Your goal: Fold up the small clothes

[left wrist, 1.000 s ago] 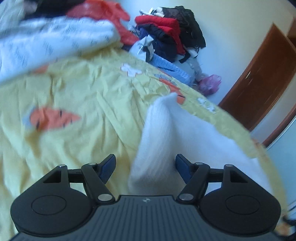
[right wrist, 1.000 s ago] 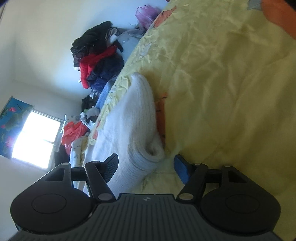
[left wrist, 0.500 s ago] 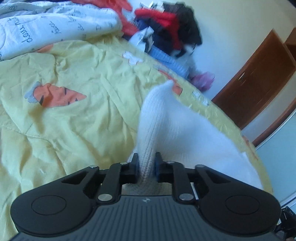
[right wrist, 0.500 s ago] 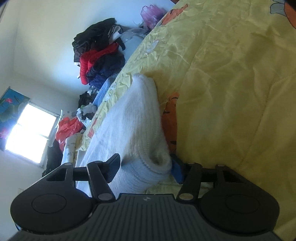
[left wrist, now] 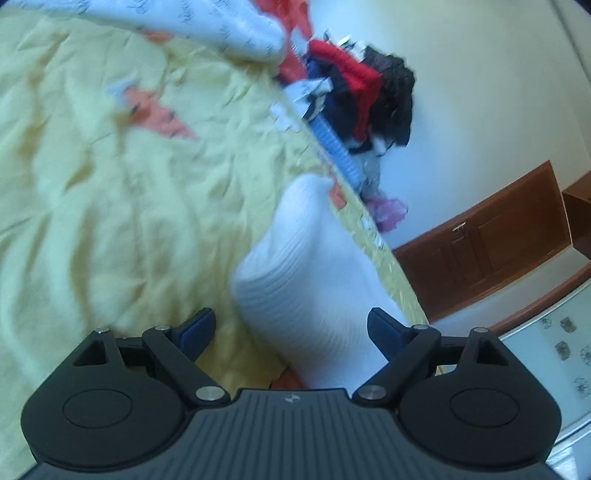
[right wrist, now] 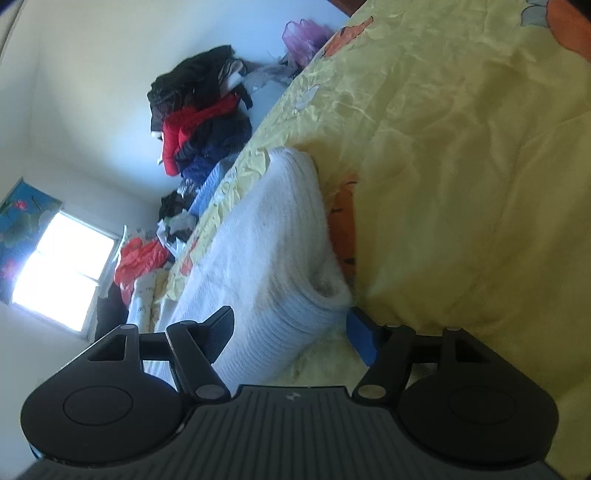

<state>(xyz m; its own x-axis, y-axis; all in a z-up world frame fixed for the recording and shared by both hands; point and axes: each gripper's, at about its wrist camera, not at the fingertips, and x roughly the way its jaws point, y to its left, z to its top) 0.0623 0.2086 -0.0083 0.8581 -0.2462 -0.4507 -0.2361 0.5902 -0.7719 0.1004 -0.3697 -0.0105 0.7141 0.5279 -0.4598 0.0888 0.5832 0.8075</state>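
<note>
A white ribbed knit garment point(left wrist: 303, 288) lies folded on the yellow carrot-print bedspread point(left wrist: 110, 206). My left gripper point(left wrist: 291, 332) is open, with the garment's near end lying between its blue-padded fingers, untouched by the pads. In the right wrist view the same garment point(right wrist: 273, 266) shows as a thick folded roll. My right gripper point(right wrist: 291, 332) is open around the roll's near end; its right pad point(right wrist: 364, 339) is beside the roll's edge.
A pile of red, black and navy clothes point(left wrist: 362, 92) lies off the bed's far side by the wall, with a pink bag point(left wrist: 388, 210). A white printed quilt point(left wrist: 207, 26) lies at the far end. A brown wooden door point(left wrist: 491, 243) is right. A window point(right wrist: 59, 266) is left.
My left gripper was shut on the white garment half a second ago and has opened and let it go. The left view swung left. My right gripper stayed open at the roll's end.
</note>
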